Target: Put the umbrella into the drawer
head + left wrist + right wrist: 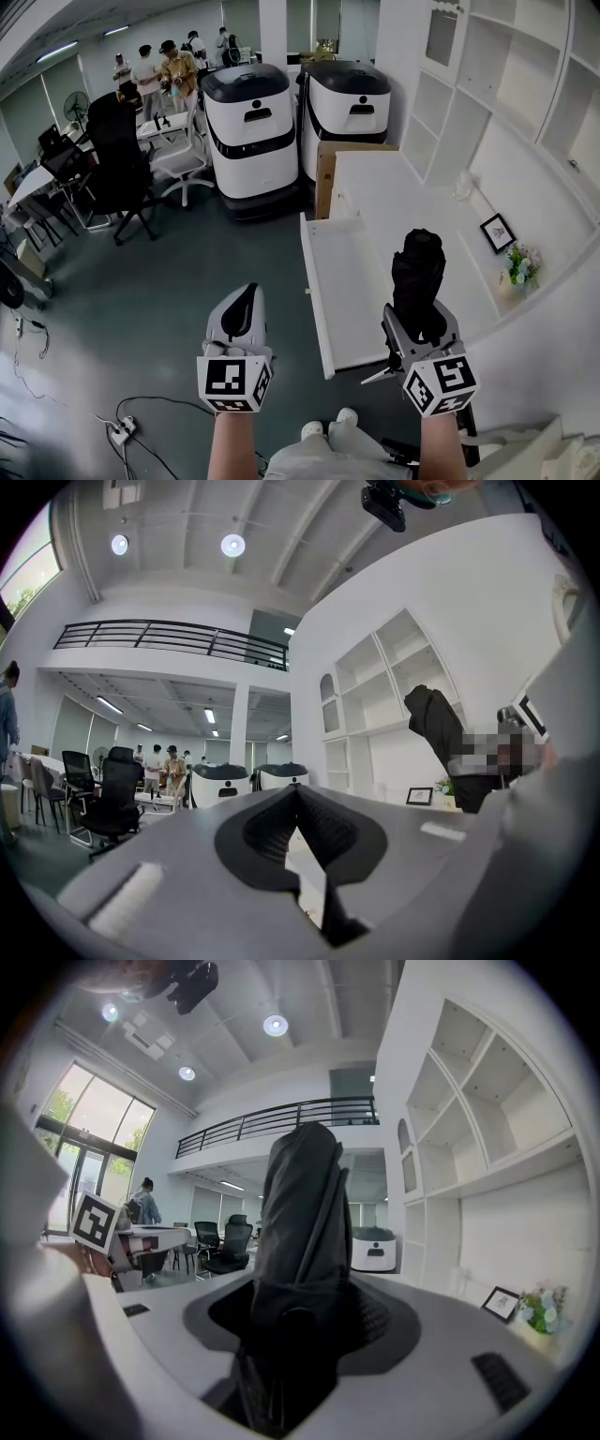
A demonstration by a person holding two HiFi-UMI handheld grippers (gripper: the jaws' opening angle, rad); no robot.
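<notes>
The right gripper (420, 330) clamped the folded umbrella (417, 272) upright while the left gripper (244, 298) was closed and empty; I reckoned it wanted tipping flat, then lowering into the open drawer (342, 281) at its nine o'clock.

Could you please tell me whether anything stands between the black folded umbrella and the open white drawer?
Nothing visible does. The black folded umbrella, gripped in the right tongs, stands just right of the open white drawer, whose inside looks bare. The left tongs, shut and empty, are off to the drawer's left.
</notes>
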